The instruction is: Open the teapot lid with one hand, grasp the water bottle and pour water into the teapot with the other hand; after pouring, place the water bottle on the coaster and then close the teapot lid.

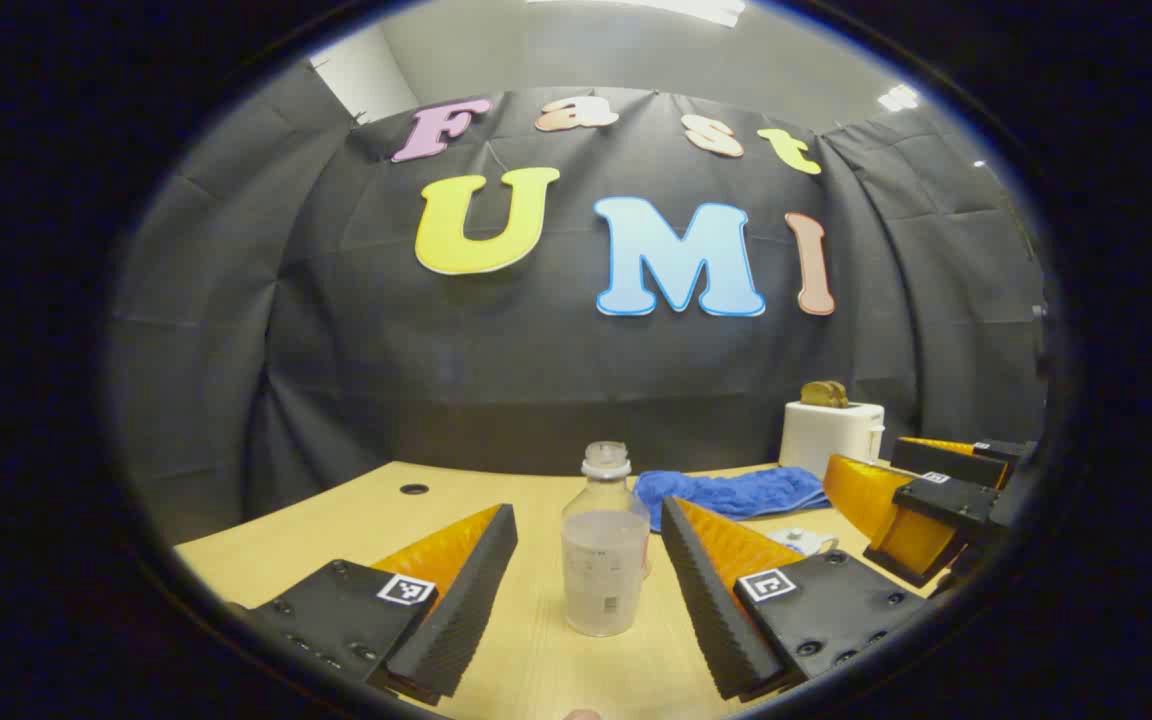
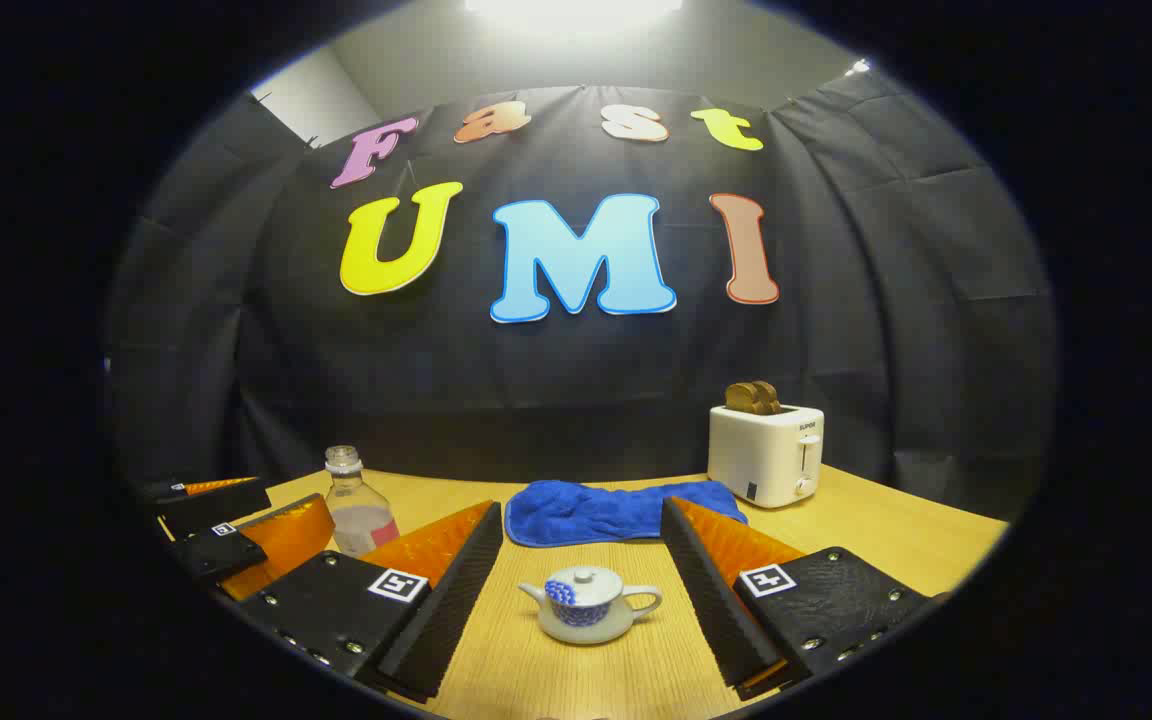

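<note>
A clear plastic water bottle (image 1: pixel 604 545), partly filled, stands upright on the wooden table (image 1: pixel 526 660). In the left gripper view it sits in the gap of my open left gripper (image 1: pixel 588 512), and neither finger touches it. A small white teapot (image 2: pixel 588 603) with a blue pattern and its lid on stands ahead of my open right gripper (image 2: pixel 581 508), between the lines of its fingers. In the right gripper view the bottle (image 2: pixel 356 505) and the left gripper (image 2: pixel 236 530) show at the far left. The left gripper view has the right gripper (image 1: pixel 921 500) at its right edge, with part of the teapot (image 1: pixel 804 541) behind a finger.
A blue towel (image 2: pixel 596 512) lies crumpled behind the teapot. A white toaster (image 2: pixel 764 452) holding bread stands at the back right of the table. There is a small round hole (image 1: pixel 414 489) in the tabletop at the back left. The black cloth wall closes off the back.
</note>
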The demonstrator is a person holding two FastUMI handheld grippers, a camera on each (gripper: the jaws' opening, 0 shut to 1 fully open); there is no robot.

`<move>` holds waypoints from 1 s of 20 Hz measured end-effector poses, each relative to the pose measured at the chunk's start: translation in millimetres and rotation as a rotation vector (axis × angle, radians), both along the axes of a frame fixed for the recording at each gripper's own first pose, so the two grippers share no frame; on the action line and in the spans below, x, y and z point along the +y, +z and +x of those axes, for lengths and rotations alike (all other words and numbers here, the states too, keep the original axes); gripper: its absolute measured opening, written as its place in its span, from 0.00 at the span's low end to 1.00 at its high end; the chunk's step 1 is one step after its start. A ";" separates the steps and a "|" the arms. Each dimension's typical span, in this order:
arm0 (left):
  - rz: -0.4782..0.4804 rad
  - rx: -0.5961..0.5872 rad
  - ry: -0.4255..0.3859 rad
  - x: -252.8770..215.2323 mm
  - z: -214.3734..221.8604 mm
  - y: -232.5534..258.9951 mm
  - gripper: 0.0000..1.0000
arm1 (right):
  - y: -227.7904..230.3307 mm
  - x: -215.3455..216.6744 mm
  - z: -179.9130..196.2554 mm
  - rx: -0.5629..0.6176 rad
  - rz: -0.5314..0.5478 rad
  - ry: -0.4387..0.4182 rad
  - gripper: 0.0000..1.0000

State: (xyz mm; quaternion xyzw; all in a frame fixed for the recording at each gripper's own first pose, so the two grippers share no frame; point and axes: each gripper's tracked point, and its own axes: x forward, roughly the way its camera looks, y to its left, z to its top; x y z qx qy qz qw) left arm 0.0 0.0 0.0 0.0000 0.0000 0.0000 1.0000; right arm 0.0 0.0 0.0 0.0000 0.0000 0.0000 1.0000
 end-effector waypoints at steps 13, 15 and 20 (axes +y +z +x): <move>-0.023 0.028 -0.018 -5.7 -2.2 -6.6 1.00 | -3.4 3.5 3.1 0.026 -0.003 -0.011 0.96; -0.026 0.033 -0.018 -5.2 -2.1 -9.1 1.00 | -5.0 3.6 4.3 0.032 -0.005 -0.010 0.96; -0.030 0.051 -0.019 -4.7 -0.2 -15.9 1.00 | -21.3 3.5 16.2 0.082 -0.001 -0.001 0.74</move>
